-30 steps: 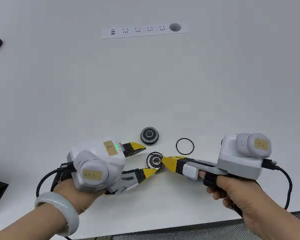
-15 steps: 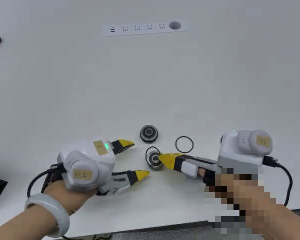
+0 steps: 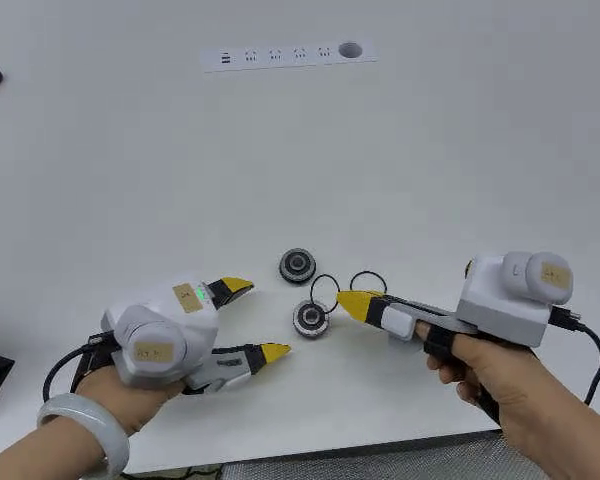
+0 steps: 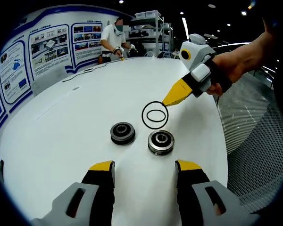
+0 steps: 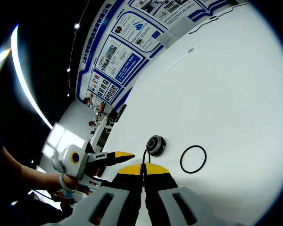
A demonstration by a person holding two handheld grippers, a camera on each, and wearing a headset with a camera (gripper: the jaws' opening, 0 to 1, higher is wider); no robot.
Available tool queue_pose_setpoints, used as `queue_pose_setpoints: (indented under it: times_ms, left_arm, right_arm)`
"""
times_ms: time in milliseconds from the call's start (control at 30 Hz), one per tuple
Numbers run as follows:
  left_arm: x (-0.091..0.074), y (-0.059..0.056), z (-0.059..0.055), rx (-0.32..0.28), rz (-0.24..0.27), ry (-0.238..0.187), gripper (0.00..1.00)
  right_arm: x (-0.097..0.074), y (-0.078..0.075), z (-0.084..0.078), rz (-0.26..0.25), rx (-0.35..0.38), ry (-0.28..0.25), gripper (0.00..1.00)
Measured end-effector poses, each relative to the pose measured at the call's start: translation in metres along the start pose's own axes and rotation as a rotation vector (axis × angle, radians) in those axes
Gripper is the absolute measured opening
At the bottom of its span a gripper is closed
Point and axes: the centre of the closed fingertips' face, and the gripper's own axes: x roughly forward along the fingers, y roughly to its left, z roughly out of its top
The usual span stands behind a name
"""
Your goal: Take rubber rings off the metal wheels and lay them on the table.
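On the white table [image 3: 160,170], the left gripper [image 3: 257,318] has its jaws wide apart and holds nothing. Right of it sit two metal wheels, the far wheel [image 3: 297,265] and the near wheel [image 3: 311,319]. A black rubber ring [image 4: 142,115] hangs just above the near wheel, pinched between the right gripper's [image 3: 352,303] closed jaws. A second ring [image 5: 181,161] lies flat on the table beside it.
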Motion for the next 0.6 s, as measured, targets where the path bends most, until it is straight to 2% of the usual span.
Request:
queue_pose_setpoints:
  times_ms: [233, 600]
  left_arm:
    - [-0.002, 0.002, 0.0, -0.006, 0.008, 0.0, 0.53]
    - [0.0, 0.002, 0.001, -0.008, 0.007, 0.002, 0.52]
  right_arm:
    - [-0.009, -0.022, 0.012, -0.057, 0.026, -0.041, 0.02]
    - [-0.01, -0.042, 0.006, -0.125, 0.044, -0.034, 0.02]
